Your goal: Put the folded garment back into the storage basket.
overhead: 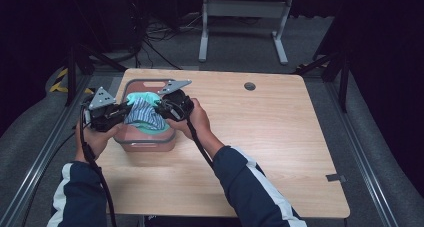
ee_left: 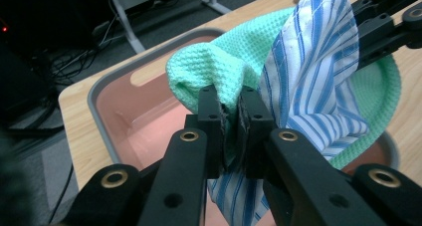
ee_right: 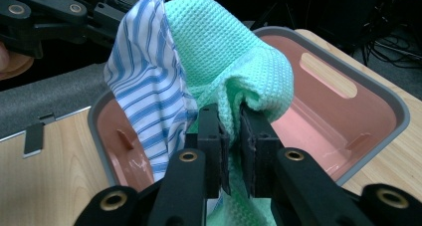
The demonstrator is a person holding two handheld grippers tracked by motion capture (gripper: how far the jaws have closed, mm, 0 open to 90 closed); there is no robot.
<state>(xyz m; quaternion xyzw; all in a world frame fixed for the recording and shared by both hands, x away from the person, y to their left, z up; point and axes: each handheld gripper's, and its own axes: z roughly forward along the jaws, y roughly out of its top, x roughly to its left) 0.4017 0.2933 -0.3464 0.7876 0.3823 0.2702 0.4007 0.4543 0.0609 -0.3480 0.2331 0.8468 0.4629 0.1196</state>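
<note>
Over the pink plastic tub with a grey rim (overhead: 150,146), at the near-left part of the light wooden table (overhead: 260,152), two cloths hang bunched together between the grippers. One is a mint-green waffle-weave towel (overhead: 142,98); the other is a white cloth with blue stripes (overhead: 145,114), lying against the towel on the side nearer the person. Left of the tub, the left gripper (overhead: 125,109) has its jaws closed on the fabric: in the left gripper view its pads pinch the striped cloth (ee_left: 318,86) beside a fold of the green towel (ee_left: 214,71). Right of the tub, the right gripper (overhead: 161,107) is likewise clamped, its pads (ee_right: 221,141) squeezing the green towel (ee_right: 224,52) with the striped cloth (ee_right: 147,86) just beside them. Below both cloths the tub's pink inside (ee_right: 318,111) shows, with a handle slot in its far wall.
</note>
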